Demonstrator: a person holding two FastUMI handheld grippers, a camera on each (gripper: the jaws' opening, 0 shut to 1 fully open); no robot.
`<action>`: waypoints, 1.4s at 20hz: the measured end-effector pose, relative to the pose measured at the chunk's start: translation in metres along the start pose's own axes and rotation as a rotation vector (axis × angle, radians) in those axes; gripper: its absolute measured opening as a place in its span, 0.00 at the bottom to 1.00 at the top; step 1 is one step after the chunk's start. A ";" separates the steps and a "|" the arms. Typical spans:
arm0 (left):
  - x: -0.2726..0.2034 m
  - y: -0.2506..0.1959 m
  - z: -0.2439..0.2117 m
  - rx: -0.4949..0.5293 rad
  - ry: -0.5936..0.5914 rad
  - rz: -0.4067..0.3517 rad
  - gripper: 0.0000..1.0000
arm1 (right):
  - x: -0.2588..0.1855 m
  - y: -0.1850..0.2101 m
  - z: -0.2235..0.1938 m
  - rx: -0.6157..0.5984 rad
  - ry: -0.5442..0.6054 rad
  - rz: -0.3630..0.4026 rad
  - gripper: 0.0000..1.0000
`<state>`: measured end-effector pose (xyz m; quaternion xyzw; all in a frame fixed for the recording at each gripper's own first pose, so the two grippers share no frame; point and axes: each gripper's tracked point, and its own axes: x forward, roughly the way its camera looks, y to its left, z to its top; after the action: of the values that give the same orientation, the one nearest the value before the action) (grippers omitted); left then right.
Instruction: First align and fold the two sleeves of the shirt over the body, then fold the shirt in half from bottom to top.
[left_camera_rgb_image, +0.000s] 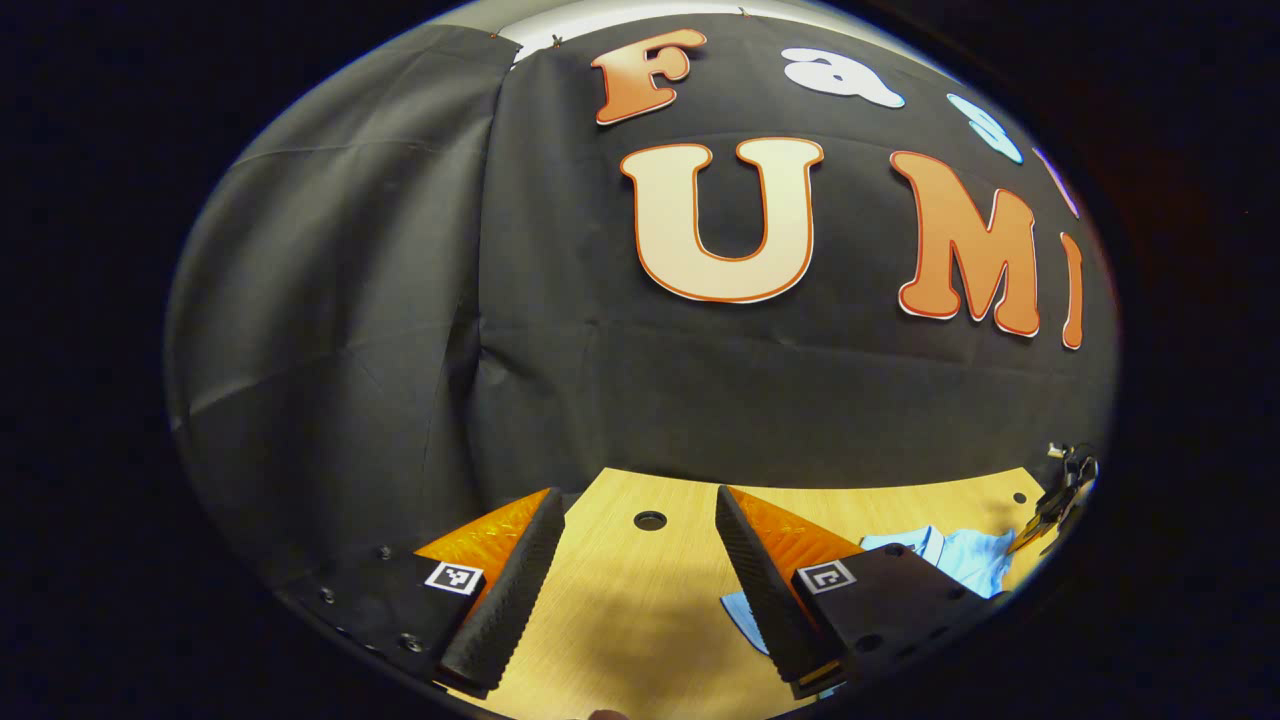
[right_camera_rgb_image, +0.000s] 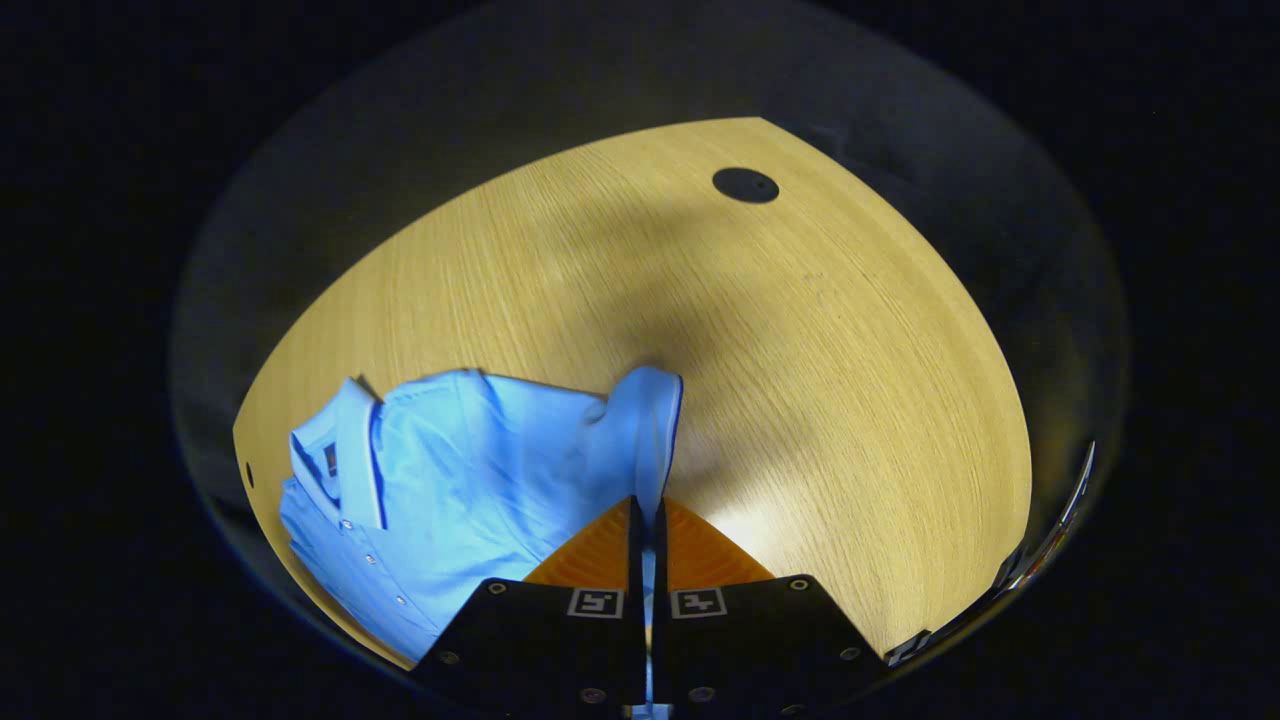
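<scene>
The left gripper (left_camera_rgb_image: 640, 560) hangs above the wooden table (left_camera_rgb_image: 640, 610), its two fingers spread wide with bare tabletop between them; a round hole (left_camera_rgb_image: 650, 520) in the table lies beyond the fingertips; the light blue shirt (left_camera_rgb_image: 950, 558) lies on the table behind the gripper's right finger (left_camera_rgb_image: 765, 580).

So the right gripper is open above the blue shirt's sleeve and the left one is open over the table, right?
Not quite. The right gripper is shut on the sleeve of the blue shirt, as the right gripper view shows. The left gripper is indeed open over the table.
</scene>
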<state>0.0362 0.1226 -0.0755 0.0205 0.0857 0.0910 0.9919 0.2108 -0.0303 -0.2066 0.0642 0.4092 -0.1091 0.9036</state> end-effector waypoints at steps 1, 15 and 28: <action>0.000 0.002 0.000 0.001 -0.004 -0.008 0.99 | -0.013 0.009 0.004 -0.006 -0.024 0.022 0.02; 0.014 0.072 -0.005 -0.013 0.007 -0.035 0.98 | -0.095 0.167 -0.040 -0.272 -0.149 0.199 0.02; 0.014 0.081 -0.041 -0.074 0.109 -0.043 0.98 | -0.084 0.276 -0.112 -0.345 -0.069 0.390 0.49</action>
<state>0.0286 0.2060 -0.1141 -0.0231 0.1365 0.0736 0.9876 0.1444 0.2717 -0.2093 -0.0168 0.3706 0.1364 0.9186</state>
